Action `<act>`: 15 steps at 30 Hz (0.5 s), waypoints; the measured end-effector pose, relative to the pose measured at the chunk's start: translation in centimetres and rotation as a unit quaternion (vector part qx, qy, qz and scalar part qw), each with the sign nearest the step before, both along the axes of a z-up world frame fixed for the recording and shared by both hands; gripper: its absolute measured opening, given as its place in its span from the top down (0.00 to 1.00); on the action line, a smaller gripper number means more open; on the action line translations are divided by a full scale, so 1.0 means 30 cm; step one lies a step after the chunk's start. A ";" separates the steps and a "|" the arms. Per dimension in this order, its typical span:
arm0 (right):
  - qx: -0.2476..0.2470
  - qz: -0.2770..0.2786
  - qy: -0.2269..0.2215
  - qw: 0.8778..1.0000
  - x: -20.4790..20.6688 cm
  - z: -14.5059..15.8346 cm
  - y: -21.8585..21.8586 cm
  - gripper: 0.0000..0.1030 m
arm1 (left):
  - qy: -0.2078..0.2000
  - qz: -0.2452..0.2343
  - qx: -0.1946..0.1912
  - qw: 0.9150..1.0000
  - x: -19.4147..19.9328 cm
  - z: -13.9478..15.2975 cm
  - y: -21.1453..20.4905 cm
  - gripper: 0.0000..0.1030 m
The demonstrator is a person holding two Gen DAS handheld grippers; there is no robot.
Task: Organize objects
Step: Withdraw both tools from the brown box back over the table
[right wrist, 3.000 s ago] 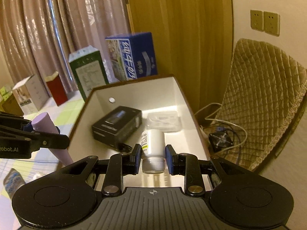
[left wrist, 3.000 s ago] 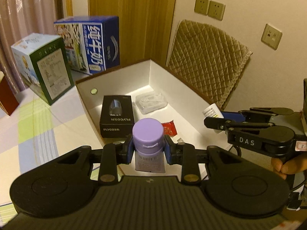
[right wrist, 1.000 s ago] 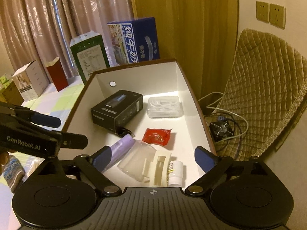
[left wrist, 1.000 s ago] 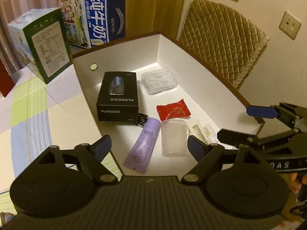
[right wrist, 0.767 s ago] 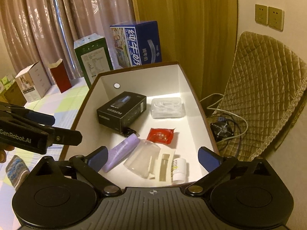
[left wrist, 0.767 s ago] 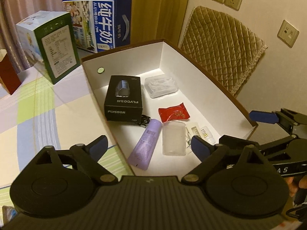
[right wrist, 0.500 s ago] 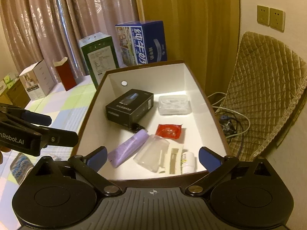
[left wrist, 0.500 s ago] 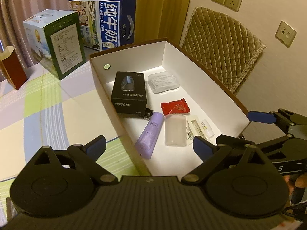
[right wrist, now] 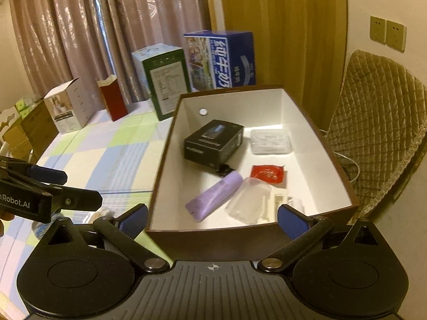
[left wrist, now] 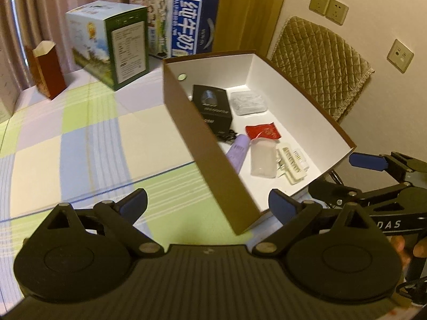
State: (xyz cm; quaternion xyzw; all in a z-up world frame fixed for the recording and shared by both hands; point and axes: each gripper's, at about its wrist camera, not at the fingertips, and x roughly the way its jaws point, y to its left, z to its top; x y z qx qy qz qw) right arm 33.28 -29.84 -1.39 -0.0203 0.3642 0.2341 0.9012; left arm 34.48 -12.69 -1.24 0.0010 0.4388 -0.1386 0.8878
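we have just let go of two things: three seconds ago our left gripper point(left wrist: 206, 204) was clamped on the lilac plastic tube with a screw cap point(right wrist: 214, 196) and our right gripper point(right wrist: 212, 217) on the small white pill bottle point(left wrist: 300, 158). both now lie on the floor of the open brown cardboard box with a white inside point(right wrist: 299, 112). the tube lies on its side at centre frame in the right wrist view, touching the frosted clear plastic case point(right wrist: 248, 204); the bottle sits just beside the cream hair clip point(left wrist: 289, 165) at the right of the left wrist view. the black rectangular carton point(right wrist: 213, 142), the clear blister pack point(right wrist: 271, 141) and the red foil sachet point(right wrist: 268, 173) lie further up in the box.

we judge this pair of drops finished, and both views have pulled back from the box since a second ago, so its brown near wall now fills the lower middle of each frame.

both grippers have just been opening. the left one's blue pads point(left wrist: 133, 204) stand spread wide with nothing between them, and the right one's pads point(right wrist: 289, 220) are about as far apart as they go, also bare. neither touches the box. at the lower left of the right wrist view something blurred lies on the checked tablecloth point(left wrist: 88, 144); we cannot tell what, but it may be next.
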 end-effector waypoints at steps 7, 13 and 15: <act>0.001 0.015 0.000 1.000 -0.064 0.006 0.081 0.02 | 0.005 0.021 -0.002 1.000 -0.068 -0.004 0.113 0.07; 0.003 0.034 0.008 0.999 -0.108 -0.007 0.164 0.02 | 0.011 0.041 -0.006 0.999 -0.122 -0.018 0.217 0.07; 0.004 0.042 0.011 0.999 -0.123 -0.014 0.193 0.02 | 0.015 0.049 -0.007 0.999 -0.138 -0.025 0.253 0.07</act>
